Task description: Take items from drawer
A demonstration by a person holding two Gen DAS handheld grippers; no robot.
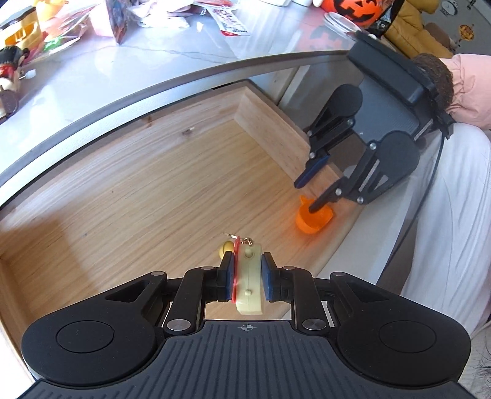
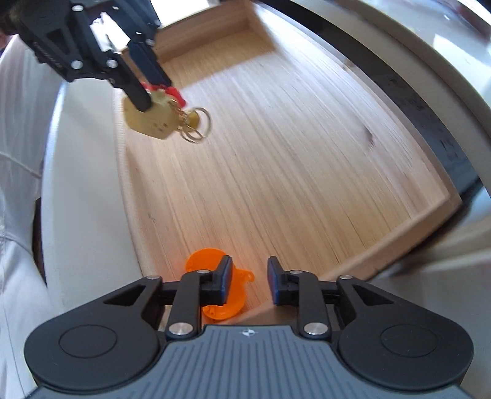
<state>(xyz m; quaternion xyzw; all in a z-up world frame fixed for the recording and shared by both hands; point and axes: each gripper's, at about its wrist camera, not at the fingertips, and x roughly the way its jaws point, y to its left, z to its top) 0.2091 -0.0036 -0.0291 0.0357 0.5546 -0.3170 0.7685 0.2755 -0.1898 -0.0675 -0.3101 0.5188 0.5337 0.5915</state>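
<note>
My left gripper (image 1: 247, 274) is shut on a cream plastic keychain charm (image 1: 249, 285) with a red band, a yellow bead and metal rings, held above the wooden drawer floor (image 1: 147, 190). In the right wrist view the same charm (image 2: 150, 118) hangs from the left gripper (image 2: 150, 92) at the upper left. A small orange plastic cup (image 1: 313, 219) lies on its side near the drawer's front right corner. My right gripper (image 2: 248, 284) is open, its left finger over the orange cup (image 2: 224, 307). From the left wrist view the right gripper (image 1: 307, 195) reaches down at the cup.
The drawer's wooden walls (image 1: 270, 132) enclose a bare floor. Above it runs the grey counter edge (image 1: 122, 95); the countertop carries toys, packets and an orange pumpkin bucket (image 1: 356, 12). A person's pink sleeve (image 1: 469, 89) and white clothing (image 1: 454, 230) are at the right.
</note>
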